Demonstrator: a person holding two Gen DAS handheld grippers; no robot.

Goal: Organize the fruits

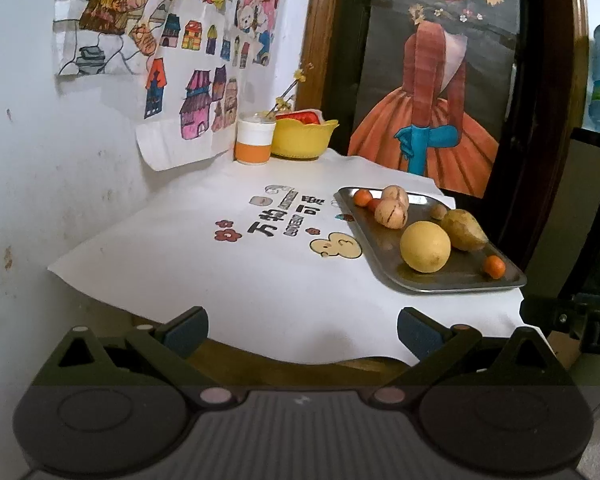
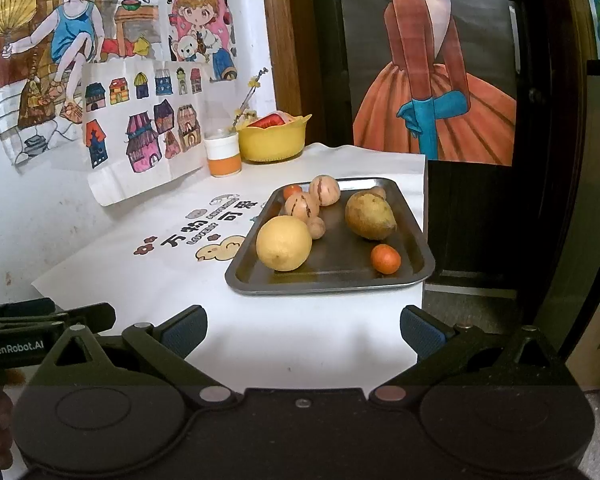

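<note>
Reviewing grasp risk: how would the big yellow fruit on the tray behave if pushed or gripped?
The yellow fruit looks round, so it would probably roll across the flat metal tray. Its skin seems smooth, so it may slip between fingers. Likely the heaviest piece, being the largest there.

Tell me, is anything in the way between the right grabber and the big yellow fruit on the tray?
Nothing visible blocks it. The right gripper is open, and only bare white table cover and the low tray rim lie before the big yellow fruit, which sits at the tray's near edge.
</note>
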